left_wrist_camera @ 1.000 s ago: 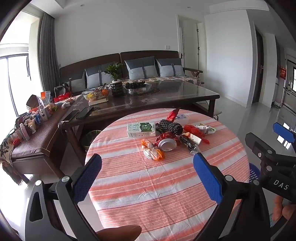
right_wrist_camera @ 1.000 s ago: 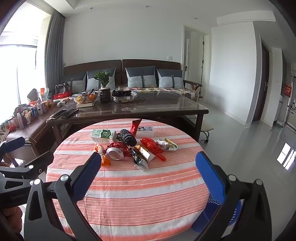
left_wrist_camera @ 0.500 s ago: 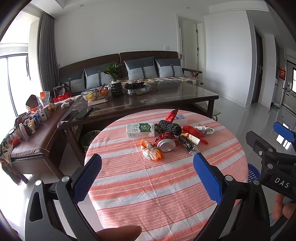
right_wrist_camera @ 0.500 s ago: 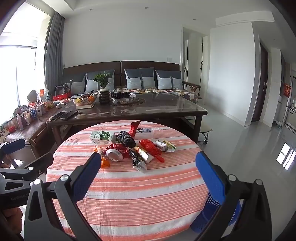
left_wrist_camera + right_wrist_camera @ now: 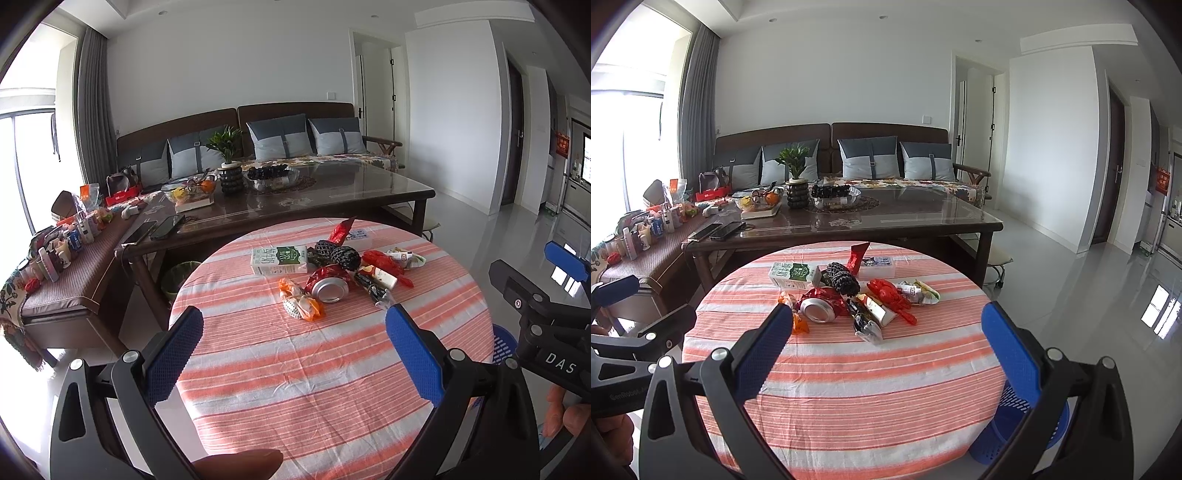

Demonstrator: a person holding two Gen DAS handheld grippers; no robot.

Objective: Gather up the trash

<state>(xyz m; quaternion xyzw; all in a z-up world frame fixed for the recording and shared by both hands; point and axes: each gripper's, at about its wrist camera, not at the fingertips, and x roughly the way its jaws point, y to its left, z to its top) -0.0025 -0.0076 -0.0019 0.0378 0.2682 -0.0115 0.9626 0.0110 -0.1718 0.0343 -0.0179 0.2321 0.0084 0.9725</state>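
Right wrist view shows your right gripper [image 5: 884, 350] and left gripper [image 5: 293, 354] both spread wide and empty, the crushed silver can [image 5: 817, 309] lying ahead amid crinkled red wrappers [image 5: 890, 295]; closing there risks snagging the striped orange cloth [image 5: 849, 387].

Legible text is limited. The right hand-held gripper [image 5: 565, 258], at the right edge of the left wrist view, carries white lettering "DAS". The milk carton [image 5: 279, 259] bears white characters on a green panel, too small to read.
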